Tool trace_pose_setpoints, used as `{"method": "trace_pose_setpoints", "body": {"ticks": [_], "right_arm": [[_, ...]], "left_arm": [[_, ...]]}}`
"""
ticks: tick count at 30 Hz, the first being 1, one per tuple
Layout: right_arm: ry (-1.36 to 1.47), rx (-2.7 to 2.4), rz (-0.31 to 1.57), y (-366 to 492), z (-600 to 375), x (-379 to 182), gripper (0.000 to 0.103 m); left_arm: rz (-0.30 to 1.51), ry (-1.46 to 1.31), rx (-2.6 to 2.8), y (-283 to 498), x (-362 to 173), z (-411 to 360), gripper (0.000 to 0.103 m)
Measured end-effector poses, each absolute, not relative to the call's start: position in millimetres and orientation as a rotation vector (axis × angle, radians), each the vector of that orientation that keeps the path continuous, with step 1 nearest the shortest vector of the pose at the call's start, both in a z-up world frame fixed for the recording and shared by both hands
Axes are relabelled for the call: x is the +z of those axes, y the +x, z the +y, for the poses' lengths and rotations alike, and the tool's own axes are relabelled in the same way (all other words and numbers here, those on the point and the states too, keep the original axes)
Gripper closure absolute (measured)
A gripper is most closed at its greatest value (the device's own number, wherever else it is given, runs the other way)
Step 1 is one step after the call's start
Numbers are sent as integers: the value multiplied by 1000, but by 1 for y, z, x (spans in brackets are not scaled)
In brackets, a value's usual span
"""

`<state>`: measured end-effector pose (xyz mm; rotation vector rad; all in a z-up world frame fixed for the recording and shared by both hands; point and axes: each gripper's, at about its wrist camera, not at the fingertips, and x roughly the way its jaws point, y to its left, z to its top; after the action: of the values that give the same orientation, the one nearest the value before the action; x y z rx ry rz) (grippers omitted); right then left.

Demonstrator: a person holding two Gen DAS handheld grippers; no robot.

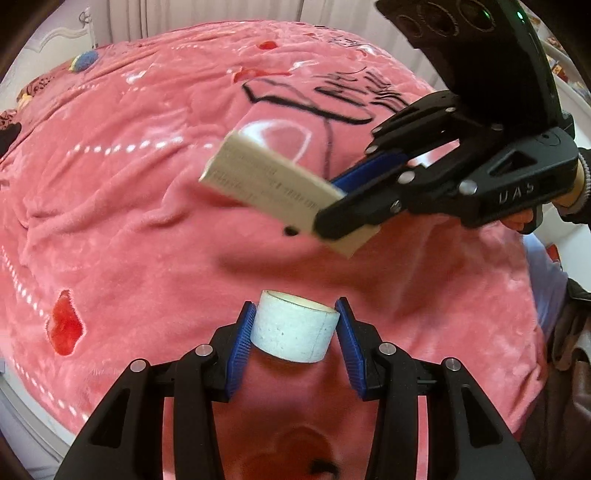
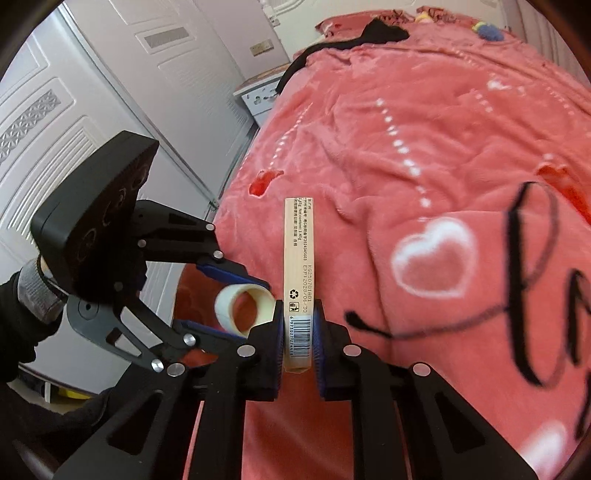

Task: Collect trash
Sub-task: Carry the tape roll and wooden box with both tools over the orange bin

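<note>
Two hand-held grippers hang over a bed, each with a piece of trash in its jaws. The left gripper [image 1: 295,325] has its jaws partly closed, blue pads [image 1: 242,347] pressing both sides of a short white cardboard roll [image 1: 293,326], an empty tape core, hollow end tipped toward 12 o'clock in the left wrist view. The roll is clear of the bedding below it. In the right wrist view the same roll [image 2: 245,308] shows at 9 o'clock, its open bore facing the camera, pinched between the left gripper's [image 2: 240,306] fingers.

The right gripper [image 2: 298,332] has its jaws drawn down to their narrowest, clamped on the barcode end of a slim cream carton [image 2: 297,266]. The carton stands out along the fingers toward 12 o'clock, its printed narrow face to the lens. From the left wrist camera the right gripper [image 1: 332,218] enters from 3 o'clock, the carton [image 1: 266,184] blurred and angled toward 10 o'clock, lifted off the cover.

Beneath both lies a pink plush blanket [image 2: 424,147] with white hearts, dotted lines and black lettering, spread over the bed. A dark sleeve [image 2: 22,325] shows behind the left gripper at 9 o'clock. White panelled doors [image 2: 74,92] fill the 10 o'clock side, and a dark garment [image 2: 369,33] lies on the far end of the bed at 12 o'clock.
</note>
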<state>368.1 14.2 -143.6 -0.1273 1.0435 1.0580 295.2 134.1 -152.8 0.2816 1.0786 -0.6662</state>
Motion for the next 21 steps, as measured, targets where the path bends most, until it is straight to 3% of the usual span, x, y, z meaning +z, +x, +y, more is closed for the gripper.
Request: {"method": "trace_pose_setpoints", "body": {"ticks": [21], "right_arm": [[-21, 800, 875, 198, -203, -59, 88]], "left_arm": [[951, 501, -810, 184, -70, -16, 57]]}}
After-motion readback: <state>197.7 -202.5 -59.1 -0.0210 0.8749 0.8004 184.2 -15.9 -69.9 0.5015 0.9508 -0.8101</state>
